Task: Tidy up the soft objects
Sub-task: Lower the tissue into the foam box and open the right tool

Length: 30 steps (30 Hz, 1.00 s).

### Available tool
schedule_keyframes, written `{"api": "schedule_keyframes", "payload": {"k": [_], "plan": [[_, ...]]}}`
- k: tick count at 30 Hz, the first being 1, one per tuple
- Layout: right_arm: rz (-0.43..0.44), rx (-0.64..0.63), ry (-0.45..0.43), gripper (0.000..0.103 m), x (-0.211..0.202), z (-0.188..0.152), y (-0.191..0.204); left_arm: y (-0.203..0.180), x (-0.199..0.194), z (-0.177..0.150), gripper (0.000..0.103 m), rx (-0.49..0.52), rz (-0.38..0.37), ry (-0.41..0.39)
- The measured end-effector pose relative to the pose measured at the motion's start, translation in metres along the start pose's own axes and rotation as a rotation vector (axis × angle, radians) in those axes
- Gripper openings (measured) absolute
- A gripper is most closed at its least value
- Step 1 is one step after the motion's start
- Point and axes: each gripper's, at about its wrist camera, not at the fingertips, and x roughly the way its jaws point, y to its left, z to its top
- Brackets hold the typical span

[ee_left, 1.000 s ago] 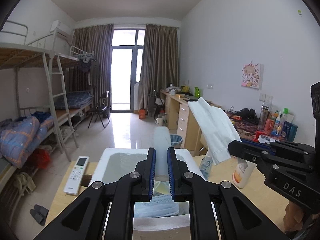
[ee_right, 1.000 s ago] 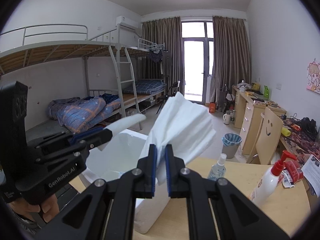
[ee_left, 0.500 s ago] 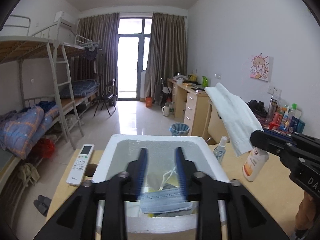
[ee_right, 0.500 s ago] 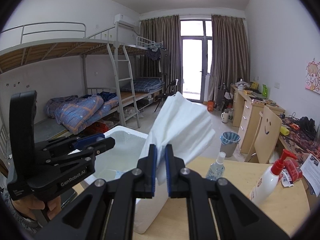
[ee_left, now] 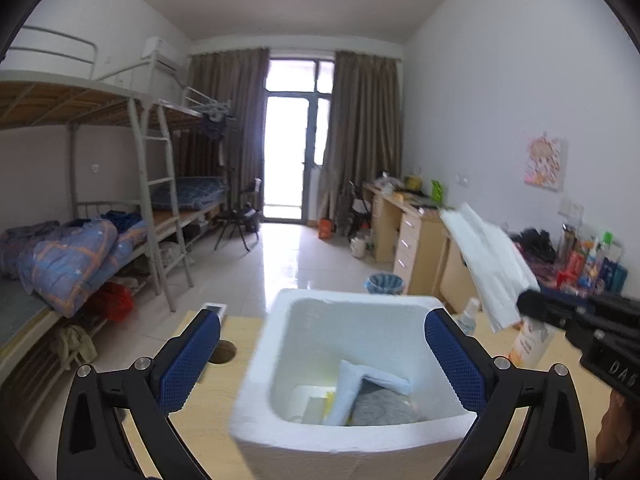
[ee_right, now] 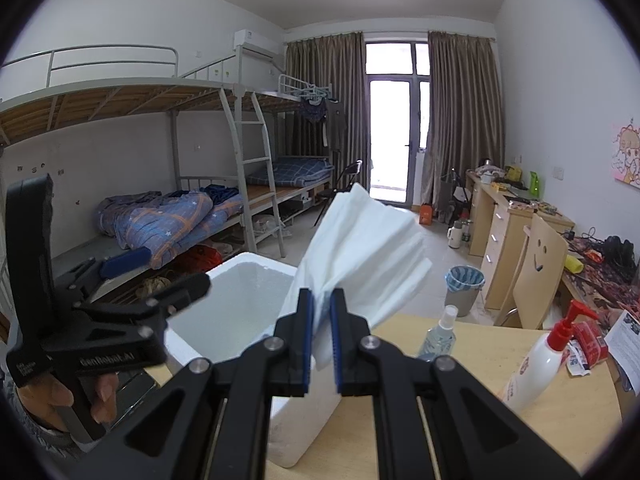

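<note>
The left gripper (ee_left: 322, 354) hovers over the white foam box (ee_left: 256, 396) with its two blue-padded fingers (ee_left: 188, 356) spread wide apart and holding nothing; the box mouth sits between and just below them. Inside the box, toward its near wall, lie one pale blue cloth (ee_left: 360, 388) folded into an angle, one grey cloth (ee_left: 380, 410) under it, and something yellow and white whose kind I cannot tell. Left of the left finger, a round hole (ee_left: 222, 356) in the desk (ee_left: 208, 420) shows, and one white remote (ee_left: 214, 307) peeks out just behind the fingertip.

Right of the box, the right gripper (ee_right: 321, 344) is raised above the desk, its fingers (ee_right: 304, 340) clamped together on the lower edge of one white folded cloth (ee_right: 368, 248). The cloth is soft, layered in several folds, and fans upward and to the right from the fingers. In the right wrist view the box (ee_right: 236, 312) stands just left of and behind those fingers, with the left gripper (ee_right: 160, 280) over it, gripped by a hand (ee_right: 60, 396) at the lower left.

Right of the right fingers, on the desk (ee_right: 480, 400), stand one small clear spray bottle (ee_right: 438, 336) and, farther right, one white pump bottle (ee_right: 538, 360) with a red top.
</note>
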Motion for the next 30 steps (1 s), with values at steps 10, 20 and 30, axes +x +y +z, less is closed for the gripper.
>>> {"api": "schedule_keyframes", "payload": {"k": [10,20,30], "plan": [[0.033,-0.023,0.038,0.011,0.016,-0.001,0.012,0.027,-0.015,0.003,0.102,-0.003,0.128,-0.056],[0.105,-0.035,0.049,0.011,0.035,0.003,0.038,0.051,-0.022,0.001,0.102,-0.035,0.169,-0.081],[0.108,-0.024,0.092,0.012,0.052,-0.002,0.033,0.045,-0.019,-0.007,0.102,-0.01,0.16,-0.07]]}}
